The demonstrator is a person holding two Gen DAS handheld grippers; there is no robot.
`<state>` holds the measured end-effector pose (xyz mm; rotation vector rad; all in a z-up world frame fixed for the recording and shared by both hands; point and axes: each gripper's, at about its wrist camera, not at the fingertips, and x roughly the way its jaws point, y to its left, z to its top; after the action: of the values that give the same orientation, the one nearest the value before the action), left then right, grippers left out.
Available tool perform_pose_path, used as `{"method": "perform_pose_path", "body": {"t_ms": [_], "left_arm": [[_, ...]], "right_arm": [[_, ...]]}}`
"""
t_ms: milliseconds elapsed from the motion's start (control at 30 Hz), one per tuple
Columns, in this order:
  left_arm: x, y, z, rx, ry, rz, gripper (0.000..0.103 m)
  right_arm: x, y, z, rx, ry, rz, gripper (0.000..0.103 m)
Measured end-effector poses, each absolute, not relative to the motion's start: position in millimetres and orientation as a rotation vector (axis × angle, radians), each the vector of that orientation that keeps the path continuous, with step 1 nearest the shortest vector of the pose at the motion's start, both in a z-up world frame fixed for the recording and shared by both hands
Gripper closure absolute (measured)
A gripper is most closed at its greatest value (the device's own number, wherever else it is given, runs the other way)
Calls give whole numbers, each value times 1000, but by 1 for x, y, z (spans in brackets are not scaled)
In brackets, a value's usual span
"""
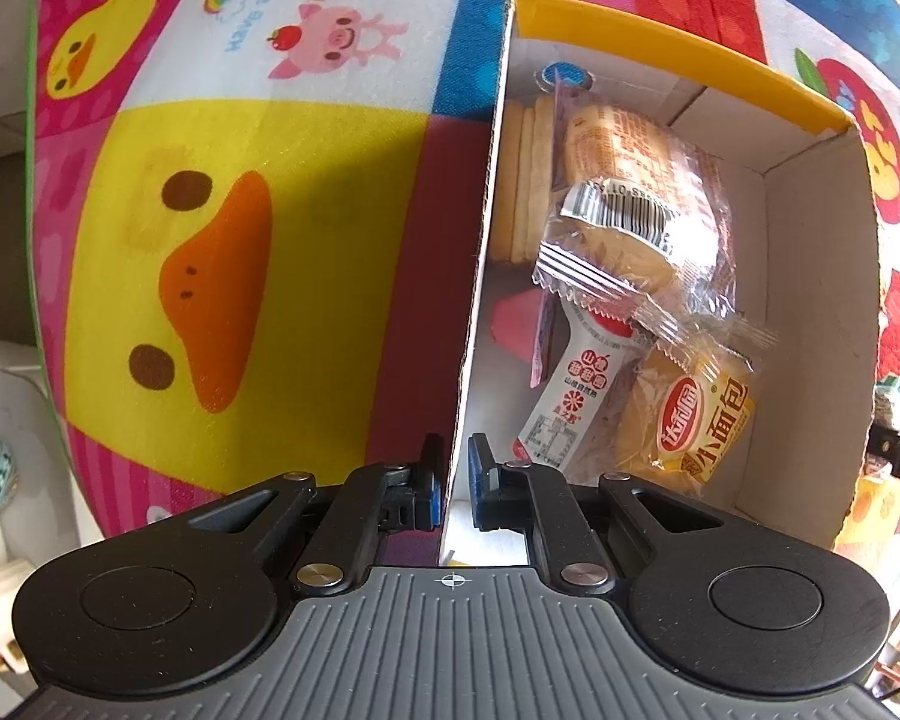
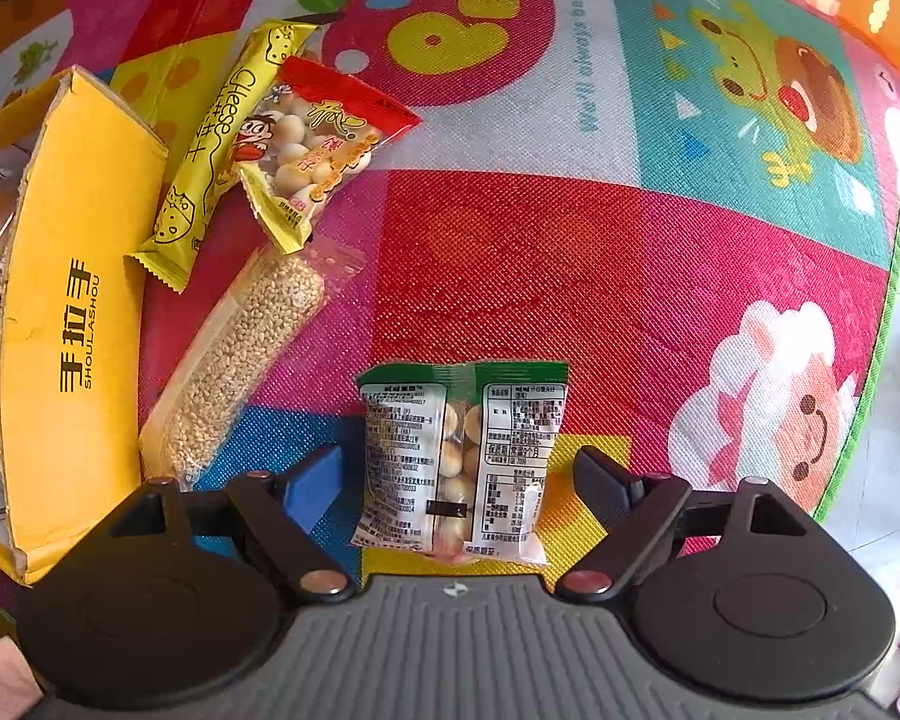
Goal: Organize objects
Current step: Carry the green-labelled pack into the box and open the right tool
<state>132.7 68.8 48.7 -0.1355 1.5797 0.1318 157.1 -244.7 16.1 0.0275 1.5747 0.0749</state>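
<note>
My left gripper [image 1: 457, 462] straddles the left wall of the yellow cardboard box [image 1: 480, 252], jaws nearly closed on it. Inside lie a small bread pack [image 1: 699, 414], a clear wrapped cake [image 1: 618, 240], a white hawthorn snack stick [image 1: 570, 396] and round biscuits [image 1: 525, 180]. My right gripper [image 2: 459, 471] is open, with a green-topped pack of small round biscuits [image 2: 462, 456] lying on the mat between its fingers. The box's yellow outer side [image 2: 72, 324] shows at the left of the right wrist view.
On the colourful cartoon play mat [image 2: 570, 252] beside the box lie a sesame bar [image 2: 240, 360], a yellow cheese stick [image 2: 216, 144] and a red-topped bag of coated nuts [image 2: 312, 150]. The mat's green edge [image 2: 897, 276] runs at the right; floor lies beyond.
</note>
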Motion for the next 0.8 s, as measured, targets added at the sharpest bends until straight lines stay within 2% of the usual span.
{"method": "perform_pose_path", "body": {"t_ms": [100, 267, 333, 800], "left_arm": [[137, 67, 49, -131, 1580, 138, 92], [142, 60, 53, -81, 1590, 116, 92], [143, 61, 56, -78, 1585, 103, 92], [127, 68, 61, -18, 1542, -55, 92]], "right_arm": [[155, -241, 18, -12, 1572, 107, 21], [156, -236, 25, -37, 1584, 110, 40], [155, -230, 29, -51, 1585, 94, 43], [113, -216, 110, 137, 1516, 39, 45]]}}
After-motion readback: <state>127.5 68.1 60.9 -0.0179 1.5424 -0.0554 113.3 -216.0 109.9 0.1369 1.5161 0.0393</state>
